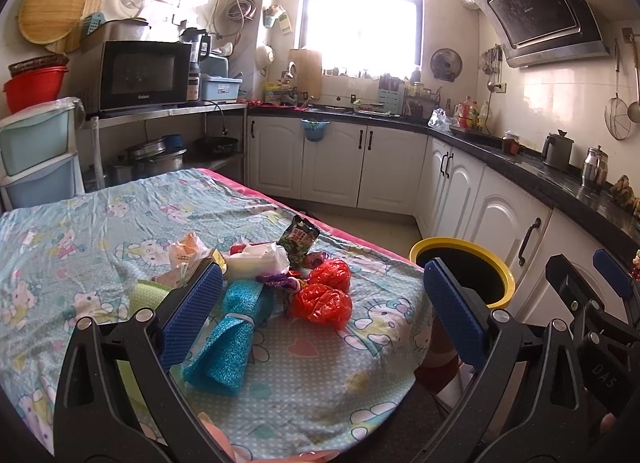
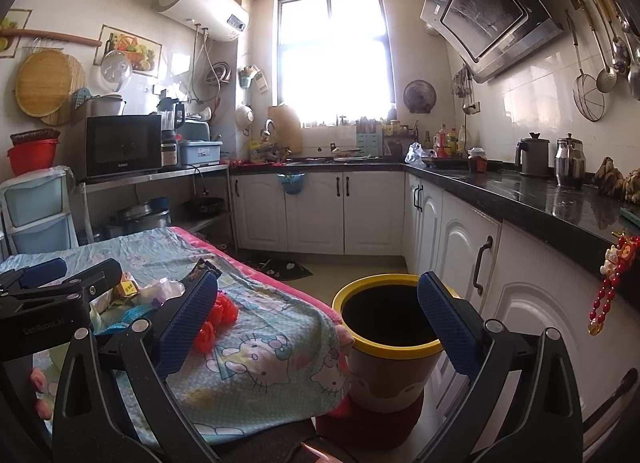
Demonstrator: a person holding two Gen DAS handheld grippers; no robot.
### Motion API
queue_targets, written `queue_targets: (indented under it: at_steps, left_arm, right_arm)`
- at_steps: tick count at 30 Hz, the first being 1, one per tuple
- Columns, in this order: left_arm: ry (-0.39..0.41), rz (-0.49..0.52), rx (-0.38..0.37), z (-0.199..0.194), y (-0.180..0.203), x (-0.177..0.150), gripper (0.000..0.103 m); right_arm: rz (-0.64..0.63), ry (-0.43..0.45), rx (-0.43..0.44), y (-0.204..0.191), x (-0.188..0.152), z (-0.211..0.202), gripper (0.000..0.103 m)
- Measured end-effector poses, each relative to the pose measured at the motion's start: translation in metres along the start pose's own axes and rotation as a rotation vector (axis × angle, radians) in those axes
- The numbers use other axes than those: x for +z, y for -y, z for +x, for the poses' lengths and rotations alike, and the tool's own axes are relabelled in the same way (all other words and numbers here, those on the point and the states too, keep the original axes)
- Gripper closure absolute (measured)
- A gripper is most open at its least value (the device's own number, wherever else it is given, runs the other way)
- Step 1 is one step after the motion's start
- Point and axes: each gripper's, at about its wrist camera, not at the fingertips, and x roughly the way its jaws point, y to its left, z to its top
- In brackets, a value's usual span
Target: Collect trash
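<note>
Left wrist view: left gripper [image 1: 324, 303] wide open, empty, trash pile [image 1: 280, 279] on table right ahead. Right gripper [image 2: 318, 319] open too (bin [image 2: 390, 347] straight ahead). Left nearer trash.

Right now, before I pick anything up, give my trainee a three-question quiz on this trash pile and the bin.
1. True or false: the left gripper has its jaws shut on the red plastic bags.
2. Multiple choice: the yellow-rimmed bin stands A) on the table, B) on the floor beside the table's corner, C) on the black counter.
3. Fill in: the blue foam netting lies on the ______, nearer the camera than the white wrapper.

Key: 1 false, both the left and the right gripper are open and hold nothing. 2 B. 3 cartoon-cat tablecloth.
</note>
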Motion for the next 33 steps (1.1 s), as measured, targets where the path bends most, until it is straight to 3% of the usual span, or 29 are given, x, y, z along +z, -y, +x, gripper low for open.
queue_targets:
  at_steps: [23,33]
  left_arm:
    - [0.006,-0.01,0.005,-0.001,-0.006,0.004,0.01]
    - [0.021,-0.038,0.045,0.001,-0.03,0.01,0.01]
  right_arm:
    - [0.004,0.002,0.005,0.001,0.002,0.0,0.006]
    - [-0.046,0.001,0.047,-0.009,0.01,0.005,0.006]
